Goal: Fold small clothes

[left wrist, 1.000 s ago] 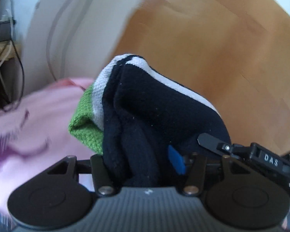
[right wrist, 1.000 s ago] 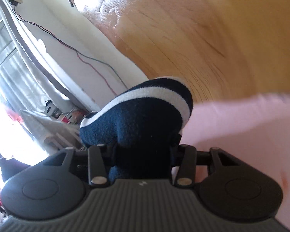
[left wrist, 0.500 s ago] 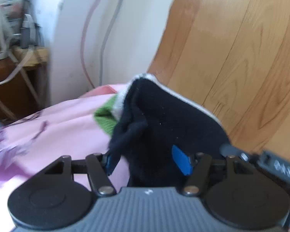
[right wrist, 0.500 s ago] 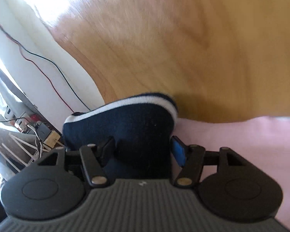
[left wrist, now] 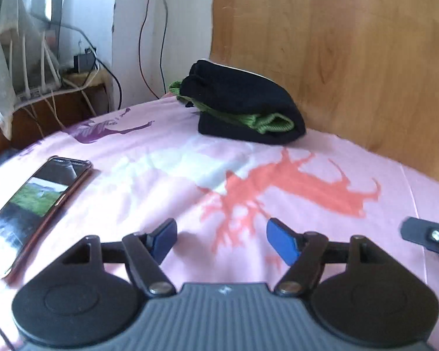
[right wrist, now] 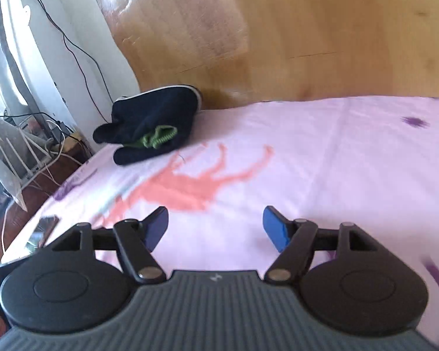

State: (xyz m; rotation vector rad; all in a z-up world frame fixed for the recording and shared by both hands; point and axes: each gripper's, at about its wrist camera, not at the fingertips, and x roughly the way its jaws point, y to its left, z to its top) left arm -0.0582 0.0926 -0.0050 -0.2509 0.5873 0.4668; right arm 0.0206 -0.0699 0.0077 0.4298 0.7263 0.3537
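A folded dark navy garment [left wrist: 243, 102] with green knit trim lies on the pink printed sheet [left wrist: 166, 175], at the far edge against the wooden headboard. In the right wrist view the same garment [right wrist: 152, 125] rests near the sheet's far left corner. My left gripper [left wrist: 221, 238] hangs well back from the garment, its jaws opening, with nothing between the blue pads. My right gripper [right wrist: 215, 225] is likewise back from the garment, jaws opening and empty. A tip of the right gripper [left wrist: 424, 235] shows at the right edge of the left wrist view.
A phone [left wrist: 38, 201] with a lit screen lies on the sheet at the left. The wooden headboard [left wrist: 351, 58] rises behind the garment. A white wall with cables [left wrist: 149, 29] and a cluttered low shelf [left wrist: 44, 93] stand past the bed's left corner.
Both grippers let go of the navy garment and drew back from it. It now lies folded on the sheet by the headboard. Both pairs of jaws have widened.
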